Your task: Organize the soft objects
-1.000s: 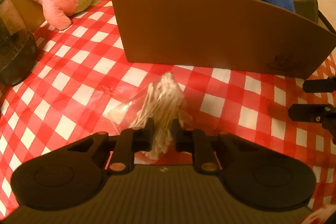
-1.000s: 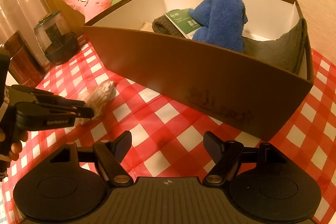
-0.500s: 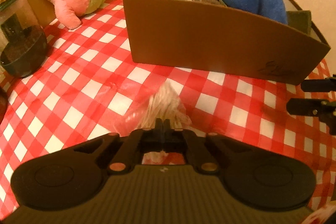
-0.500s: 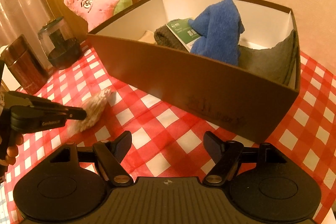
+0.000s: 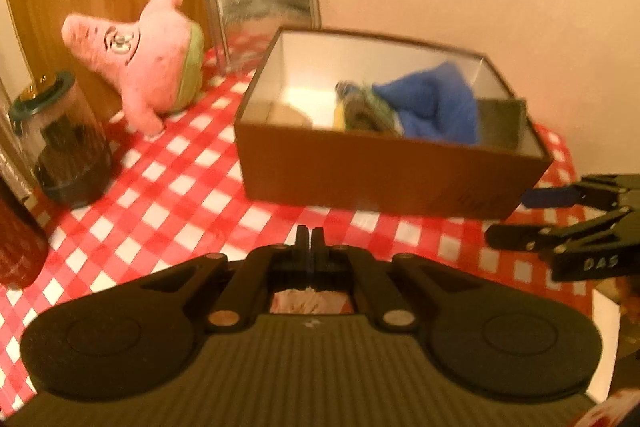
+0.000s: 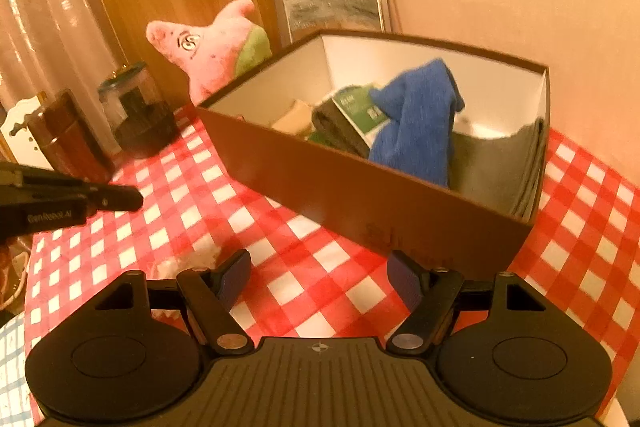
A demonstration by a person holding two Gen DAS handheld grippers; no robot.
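My left gripper [image 5: 308, 231] is shut and raised over the red-checked tablecloth [image 5: 168, 195]. The clear bag of cotton swabs [image 5: 308, 301] hangs under its fingers, showing only through the gap behind them. In the right wrist view the left gripper [image 6: 136, 197] comes in from the left, with the bag [image 6: 188, 259] blurred below its tip. My right gripper [image 6: 320, 263] stands open and holds nothing, in front of the brown box [image 6: 360, 203]. The box [image 5: 380, 183] holds a blue cloth [image 6: 416, 123], grey cloths and a green packet. A pink plush star [image 5: 152, 67] leans at the back left.
A glass jar [image 5: 68, 147] with a dark base and a dark red bottle [image 5: 16, 239] stand at the left. A framed picture [image 5: 264, 15] leans on the wall behind the box. My right gripper [image 5: 510, 217] enters the left wrist view at the right edge.
The left gripper shut on the bag and rose with it, so the bag dropped from ahead of the fingers to beneath them. The right gripper rose a little and stayed open.
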